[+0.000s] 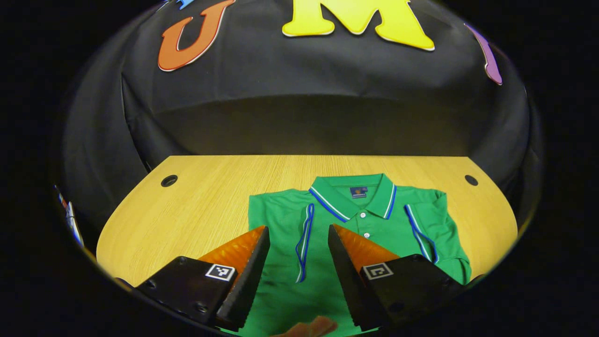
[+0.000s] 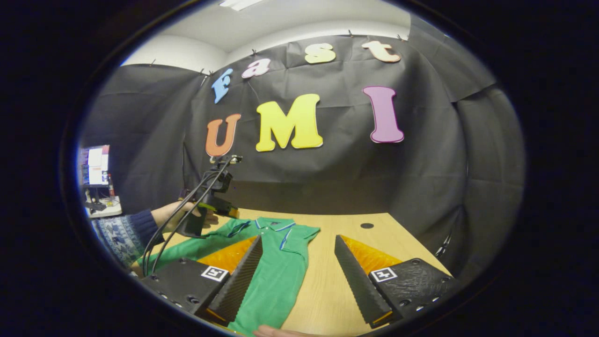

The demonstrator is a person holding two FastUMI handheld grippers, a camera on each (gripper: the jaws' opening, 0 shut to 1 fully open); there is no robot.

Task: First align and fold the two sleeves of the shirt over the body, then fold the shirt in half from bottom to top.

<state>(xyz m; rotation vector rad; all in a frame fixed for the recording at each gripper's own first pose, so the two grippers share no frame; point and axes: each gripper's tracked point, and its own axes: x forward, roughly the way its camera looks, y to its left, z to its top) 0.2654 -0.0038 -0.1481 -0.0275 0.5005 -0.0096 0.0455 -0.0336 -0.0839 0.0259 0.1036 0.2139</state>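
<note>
- Shirt (image 1: 355, 234) lies collar-far, hem near, both sleeves folded in.
- Left gripper (image 1: 298, 234) and right gripper (image 2: 297, 243) both gape empty above the hem end.

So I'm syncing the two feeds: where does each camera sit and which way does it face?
Left gripper view: rides the left claw, above the near table edge, facing the green polo shirt and back wall; own open fingers show.
Right gripper view: rides the right claw, facing the wooden table; own fingers, plus the left claw, a hand and patterned sleeve.
Shared: shirt and table.
</note>
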